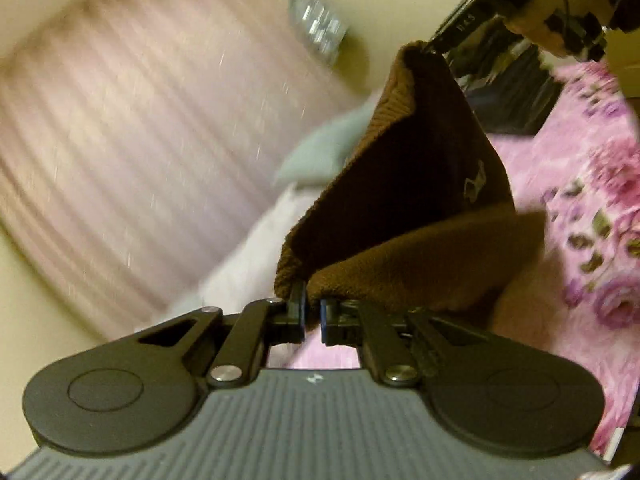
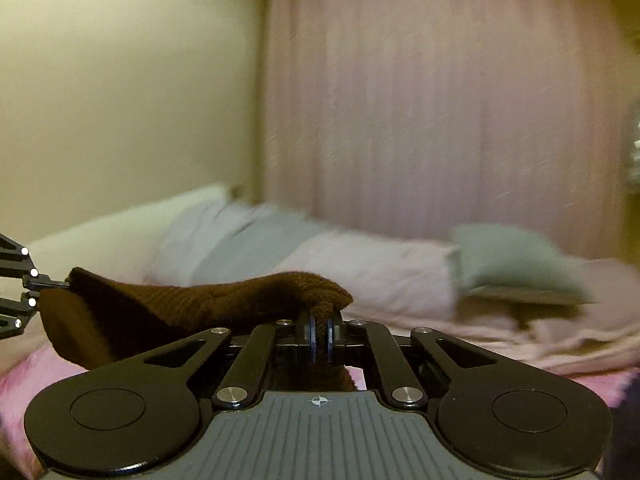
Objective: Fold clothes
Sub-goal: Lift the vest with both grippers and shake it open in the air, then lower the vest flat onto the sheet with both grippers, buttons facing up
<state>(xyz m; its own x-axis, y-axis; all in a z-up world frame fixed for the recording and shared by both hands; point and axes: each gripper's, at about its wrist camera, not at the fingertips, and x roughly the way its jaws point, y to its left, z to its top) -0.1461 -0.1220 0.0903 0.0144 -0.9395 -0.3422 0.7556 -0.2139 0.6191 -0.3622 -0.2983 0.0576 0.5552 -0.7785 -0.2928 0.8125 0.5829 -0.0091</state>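
- The brown knitted garment point(image 1: 400, 216) is hanging in the air above the bed point(image 1: 592, 208), stretched between both grippers; no finished fold is showing, so the folding looks barely begun, with laying down and creasing left
- The left gripper point(image 1: 313, 312) is pinching one edge; its jaws are standing narrowly apart, cloth caught at the tips
- The right gripper point(image 2: 320, 338) is clamping the other edge, jaws nearly closed on the knit; both are being held raised, pointing toward the pillows point(image 2: 372, 272) and curtain point(image 2: 440, 100)

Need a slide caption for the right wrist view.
Right gripper and left gripper lift a brown sweater above the bed.
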